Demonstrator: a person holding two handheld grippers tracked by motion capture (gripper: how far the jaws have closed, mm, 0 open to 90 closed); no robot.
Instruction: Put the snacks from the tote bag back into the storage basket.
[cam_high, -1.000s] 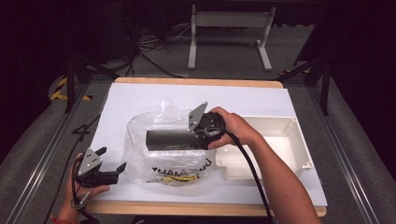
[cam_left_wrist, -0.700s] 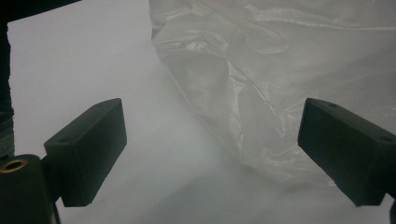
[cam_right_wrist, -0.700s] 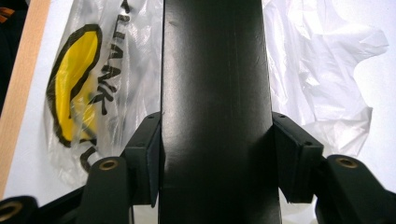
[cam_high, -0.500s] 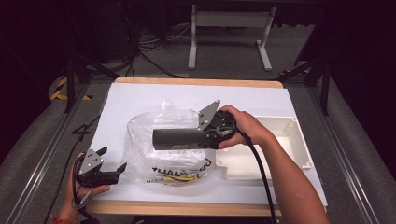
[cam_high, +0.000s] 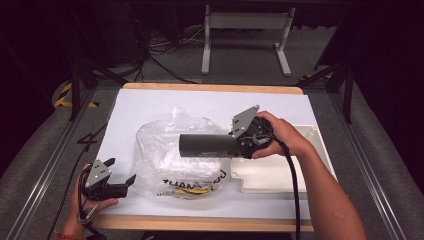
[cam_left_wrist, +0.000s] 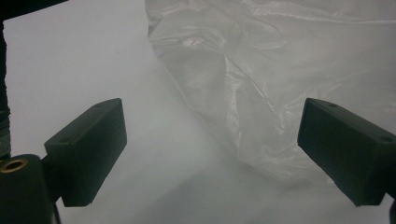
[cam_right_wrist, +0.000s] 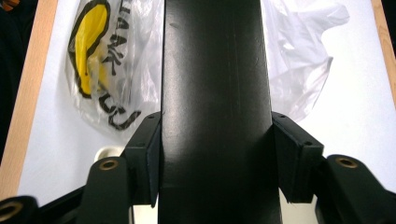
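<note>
— Clamping a dark cylinder from both sides, the right gripper holds it level above the table; in the right gripper view both pads press flat on the tube's flanks.

— And what's under it?

— A crumpled clear plastic bag with black lettering and a yellow patch. The cylinder's free end hangs over the bag's middle, apart from it as far as I can tell. Just beside the bag, on the person's right, sits a white tray, partly under the right hand.

— The other claw?

— The left gripper rests at the table's near left corner, jaws apart with nothing between them, pointing at the bag's edge and close to it without touching.

— Anything in the way?

— The bag lies between the two grippers. Everything sits on a white sheet over a wood-edged table; a cable trails back along the right forearm.
</note>
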